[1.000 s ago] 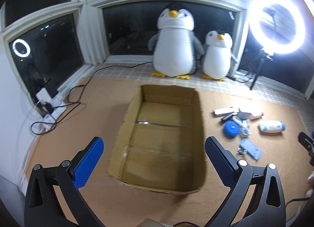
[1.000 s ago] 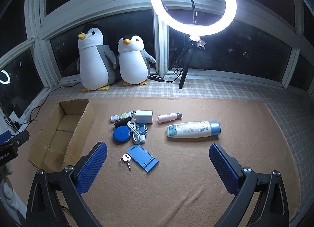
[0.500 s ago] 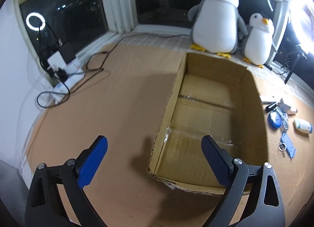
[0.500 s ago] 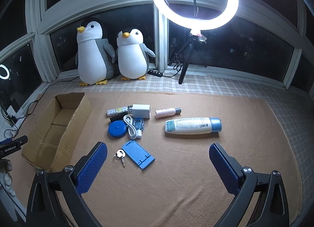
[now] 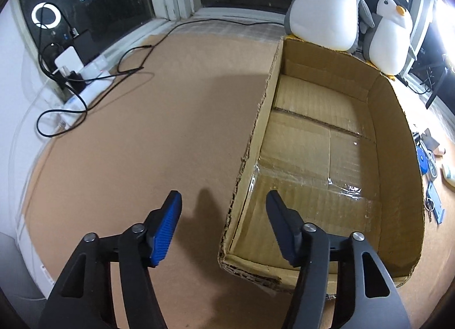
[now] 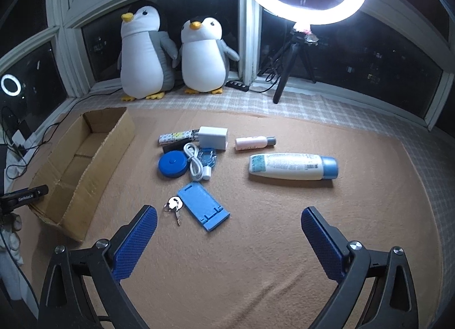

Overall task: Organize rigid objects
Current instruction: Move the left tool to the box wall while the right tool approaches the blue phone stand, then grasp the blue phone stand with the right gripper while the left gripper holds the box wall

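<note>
An open cardboard box [image 5: 257, 129] lies on the tan mat, nothing inside it. My left gripper [image 5: 224, 201] hangs over its near left corner; its jaws are closing, with the left wall between them untouched. My right gripper [image 6: 229, 215] hovers over the mat, jaws wide and closing slightly. The blue phone stand [image 6: 203, 205] and keys [image 6: 172, 205] lie just beyond its tips, untouched. Farther off lie a blue tape measure [image 6: 172, 164], white cable [image 6: 196, 164], white charger [image 6: 213, 137], small pink bottle [image 6: 253, 142] and a large white bottle [image 6: 293, 166].
Two plush penguins [image 6: 170, 55] stand on the window ledge behind the box [image 6: 82, 164]. A ring light on a tripod [image 6: 295, 53] stands at the back right. A power strip with looping black cables [image 5: 76, 75] lies at the mat's left edge.
My left gripper has sunk and shifted left to the box's near left corner, and its jaws have narrowed a lot. The right gripper has dropped a little toward the items.
</note>
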Demonstrator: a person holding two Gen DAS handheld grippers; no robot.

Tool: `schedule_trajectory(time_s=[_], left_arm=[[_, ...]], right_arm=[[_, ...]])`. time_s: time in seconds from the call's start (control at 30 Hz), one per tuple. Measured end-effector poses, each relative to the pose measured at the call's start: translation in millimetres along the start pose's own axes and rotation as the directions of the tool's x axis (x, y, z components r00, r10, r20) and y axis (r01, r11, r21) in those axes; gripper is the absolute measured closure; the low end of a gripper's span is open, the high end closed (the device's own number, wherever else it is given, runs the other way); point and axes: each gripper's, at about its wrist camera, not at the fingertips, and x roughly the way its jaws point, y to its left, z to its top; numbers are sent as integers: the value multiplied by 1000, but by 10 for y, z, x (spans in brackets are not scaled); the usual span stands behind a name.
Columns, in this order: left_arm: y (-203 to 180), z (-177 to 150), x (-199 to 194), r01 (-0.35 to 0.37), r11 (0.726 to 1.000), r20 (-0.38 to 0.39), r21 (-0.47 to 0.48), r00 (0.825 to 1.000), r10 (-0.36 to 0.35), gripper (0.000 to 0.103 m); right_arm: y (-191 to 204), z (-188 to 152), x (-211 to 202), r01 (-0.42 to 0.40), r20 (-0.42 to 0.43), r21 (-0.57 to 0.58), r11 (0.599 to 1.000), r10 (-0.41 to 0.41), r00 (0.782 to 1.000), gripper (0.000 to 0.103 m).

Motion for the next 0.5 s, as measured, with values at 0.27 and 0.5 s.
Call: schedule_trajectory(time_s=[0.27, 0.5], left_arm=[[-37, -13, 103, 24, 1000, -30, 11, 999, -23, 71], [-62, 12, 161, 37, 999, -37, 9, 999, -37, 81]], right_arm=[[-14, 4, 344, -84, -79, -66, 994, 79, 994, 28], [38, 23, 670, -150, -171, -164, 975, 122, 978, 43]])
